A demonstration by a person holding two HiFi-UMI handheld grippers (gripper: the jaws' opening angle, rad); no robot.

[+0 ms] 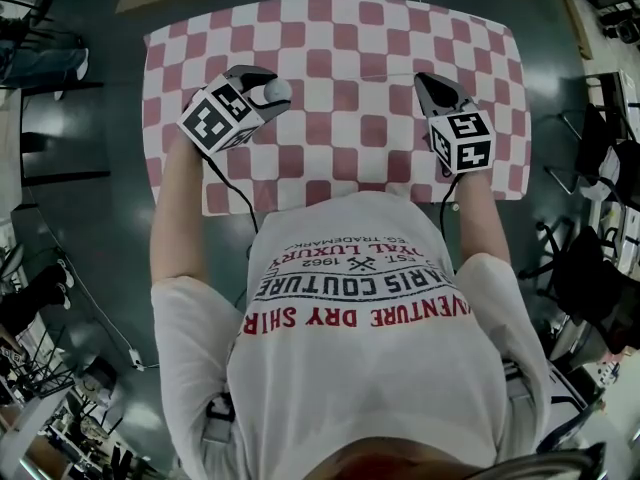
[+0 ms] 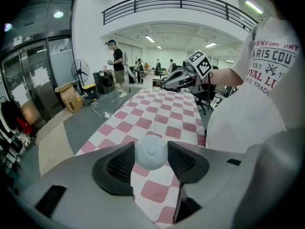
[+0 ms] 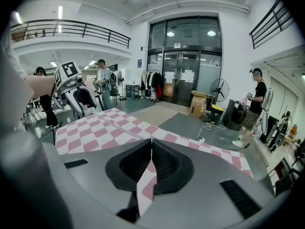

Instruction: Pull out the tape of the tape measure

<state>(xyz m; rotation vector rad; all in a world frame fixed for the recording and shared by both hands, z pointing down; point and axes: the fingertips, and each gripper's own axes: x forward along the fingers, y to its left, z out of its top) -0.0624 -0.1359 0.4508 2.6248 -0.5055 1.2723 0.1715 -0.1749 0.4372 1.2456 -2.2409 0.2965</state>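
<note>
Print reads only on the person's T-shirt [image 1: 370, 368], which sits behind the left gripper [image 1: 268, 88] and right gripper [image 1: 428, 83], on our side. We read "VENTURE DRY SHIR", "ARIS COUTURE", "ROYAL LUXURY", "EST. 1962" and "TRADEMARK". Folds cut off the line ends.

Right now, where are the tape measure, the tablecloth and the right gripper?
tape measure [image 2: 151, 151]: left gripper view, middle of its round case.
tablecloth [image 1: 340, 118]: head view, bare checked patch.
right gripper [image 1: 424, 80]: head view, between its fingertips.

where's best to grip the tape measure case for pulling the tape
Across its round rim from the person's side, as the left gripper holds the tape measure: the curved edge seats between the pads, leaving the far edge unobstructed.
</note>
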